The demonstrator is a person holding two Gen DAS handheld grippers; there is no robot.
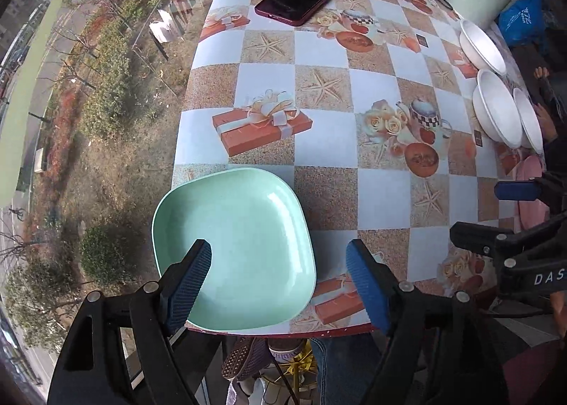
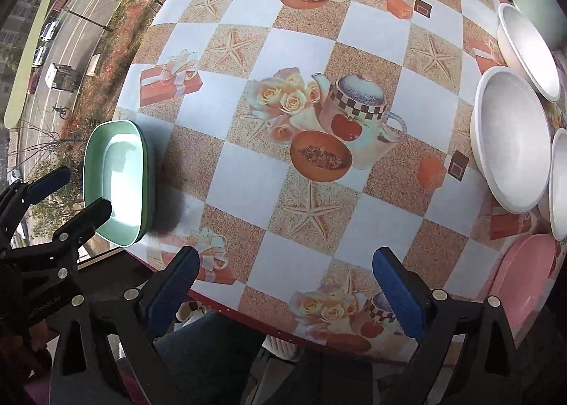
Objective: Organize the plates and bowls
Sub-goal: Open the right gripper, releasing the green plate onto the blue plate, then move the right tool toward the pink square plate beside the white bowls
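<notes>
I'm seeing both grippers, left gripper [image 1: 280, 284] and right gripper [image 2: 287, 291], showing black frames, blue ribbed pads [image 1: 366, 286], silver screws.

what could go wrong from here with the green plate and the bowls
1. The square mint-green plate sits at the table's near corner, by the edge; a nudge from the open left gripper might push it off.
2. The three white round bowls crowd the far right edge, and the pink plate lies just beside them, so the open right gripper has little room there.
</notes>
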